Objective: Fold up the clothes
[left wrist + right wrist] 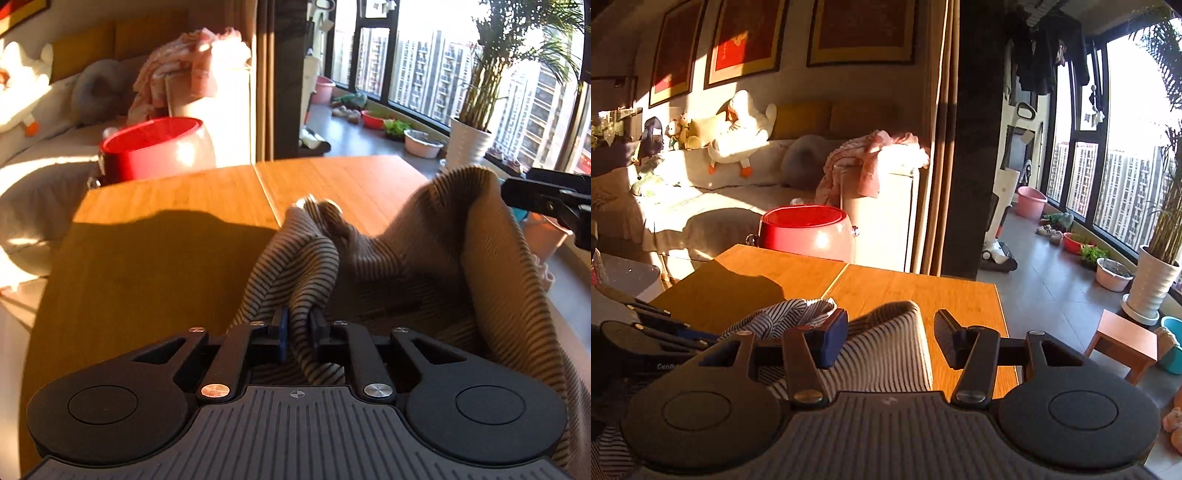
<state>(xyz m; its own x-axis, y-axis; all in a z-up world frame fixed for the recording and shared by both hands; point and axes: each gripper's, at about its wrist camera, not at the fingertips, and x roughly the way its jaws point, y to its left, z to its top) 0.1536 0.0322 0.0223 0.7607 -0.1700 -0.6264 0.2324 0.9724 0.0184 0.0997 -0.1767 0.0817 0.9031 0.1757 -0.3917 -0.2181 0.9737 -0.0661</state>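
Pinching striped garment (406,266), left gripper (298,328), right gripper (891,338) spread

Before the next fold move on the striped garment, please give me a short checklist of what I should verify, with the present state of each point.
1. Left hand-held gripper shut on the striped garment: ok, cloth is pinched between its fingers.
2. Right hand-held gripper gripping the garment: not ok, its jaws stand open with a fold of cloth between them.
3. Garment flat on the wooden table: not ok, it is bunched and partly lifted.
4. Bare table surface for laying the cloth: ok, to the left and beyond the garment.
5. Red bucket away from the garment: ok, it stands beyond the table's far edge.
6. Which part of the garment is held: cannot tell.
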